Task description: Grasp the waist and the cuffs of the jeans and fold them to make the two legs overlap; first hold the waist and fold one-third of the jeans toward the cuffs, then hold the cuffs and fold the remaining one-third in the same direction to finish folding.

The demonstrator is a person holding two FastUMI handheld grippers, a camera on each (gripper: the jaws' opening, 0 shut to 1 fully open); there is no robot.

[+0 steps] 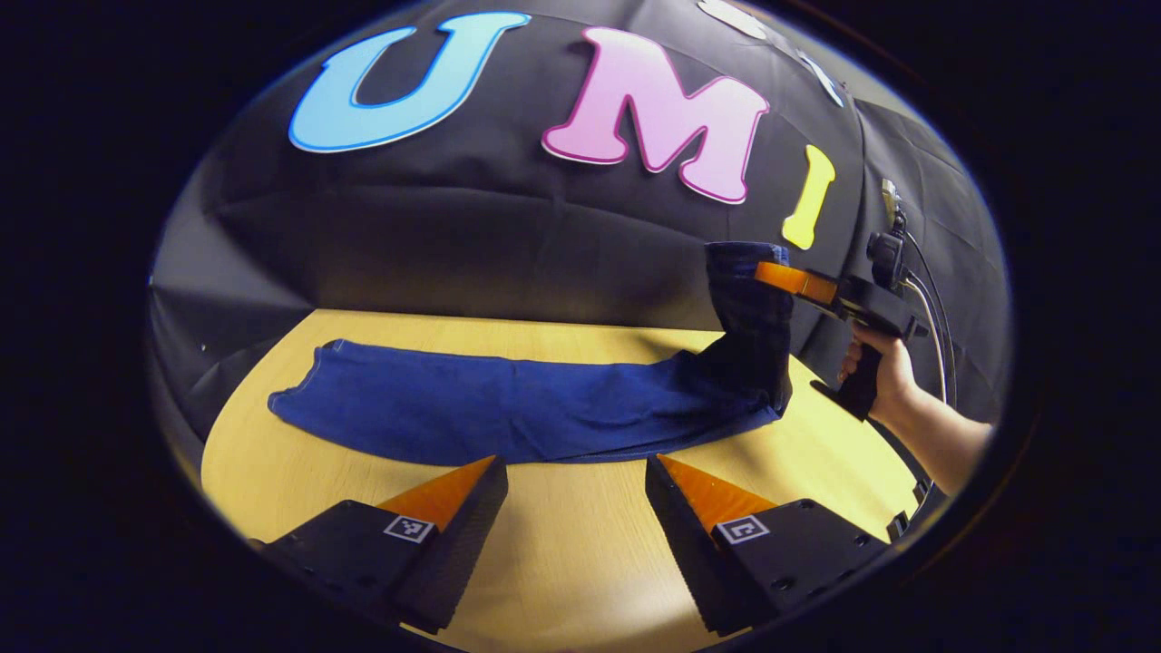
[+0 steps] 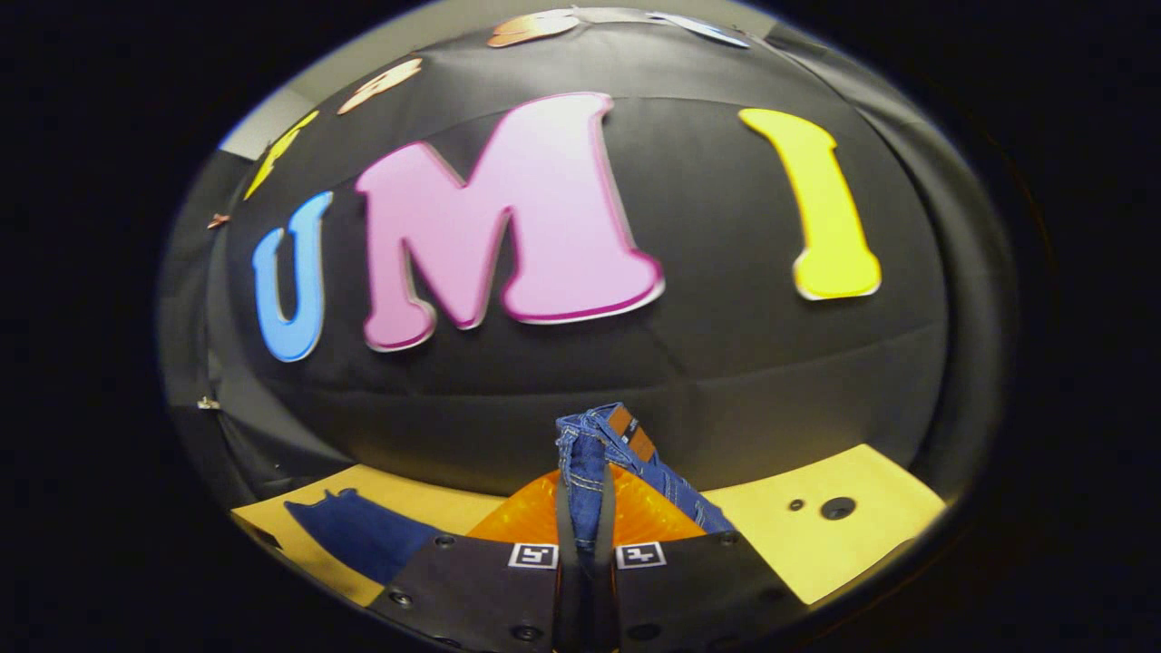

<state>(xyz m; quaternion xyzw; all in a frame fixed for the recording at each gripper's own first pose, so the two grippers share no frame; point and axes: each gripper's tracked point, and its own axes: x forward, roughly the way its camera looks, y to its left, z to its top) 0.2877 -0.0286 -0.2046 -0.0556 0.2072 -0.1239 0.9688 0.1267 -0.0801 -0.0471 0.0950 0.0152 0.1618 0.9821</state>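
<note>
OK, right gripper (image 2: 585, 508): jaws clamped together on the waist (image 2: 603, 444) of the jeans (image 2: 363, 535), with the bunched denim and its stitched band sticking up between the fingers. From the left gripper view the same right gripper (image 1: 782, 277) sits up off the table (image 1: 580, 544), held by a hand (image 1: 884, 376) on its grip, and the waist end hangs from it in a short vertical fold. The rest of the jeans (image 1: 508, 413) trails down and away from that gripper, lying flat along the table as a single long strip, with the cuffs (image 1: 304, 390) at the far end. Left gripper (image 1: 576, 485): jaws spread wide, nothing between them, low over bare table just short of the near edge of the jeans, about mid-length of the leg. Fingertips close to the fabric; I can't tell if they touch.
</note>
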